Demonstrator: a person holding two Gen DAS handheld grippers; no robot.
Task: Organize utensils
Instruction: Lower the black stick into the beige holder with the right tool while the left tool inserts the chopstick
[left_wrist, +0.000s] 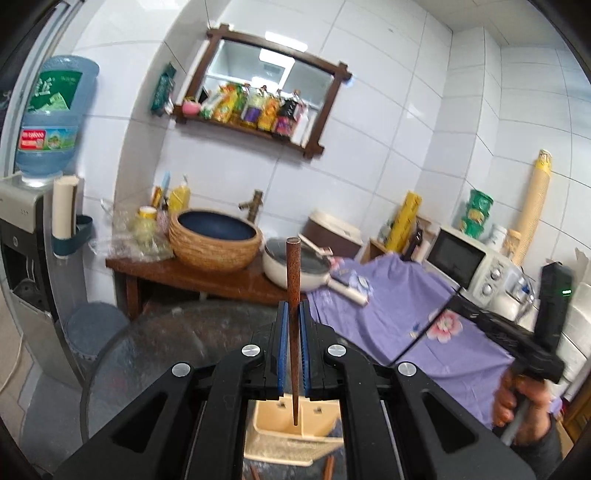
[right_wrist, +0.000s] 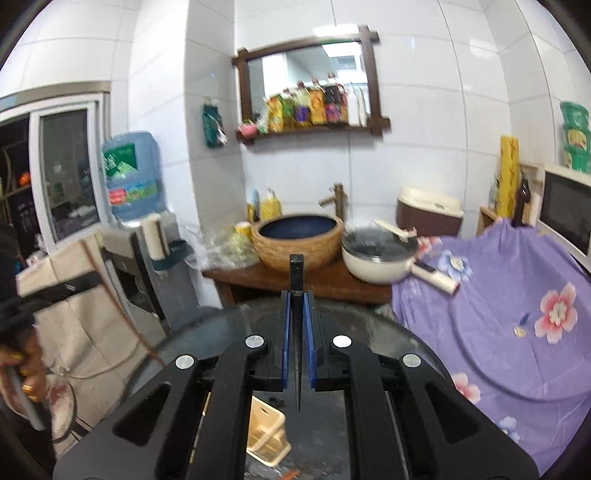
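My left gripper (left_wrist: 293, 308) is shut on a thin brown chopstick (left_wrist: 293, 273) that stands upright, its tip hanging over a beige utensil basket (left_wrist: 295, 424) on the round glass table (left_wrist: 166, 350). My right gripper (right_wrist: 297, 295) is shut on a black chopstick (right_wrist: 296, 273), also upright and raised above the table (right_wrist: 351, 325). The same beige basket (right_wrist: 266, 432) lies down and to the left of its tip. In the left wrist view the black chopstick (left_wrist: 424, 330) slants at the right, with a hand (left_wrist: 517, 402) on that gripper's handle.
Brown sticks (left_wrist: 328, 465) lie on the glass by the basket. Behind the table stand a wooden counter (right_wrist: 295, 280) with a woven basin (right_wrist: 299, 240) and a white pan (right_wrist: 376, 258). A purple flowered cloth (right_wrist: 498, 314) lies to the right, a water dispenser (left_wrist: 29, 240) to the left.
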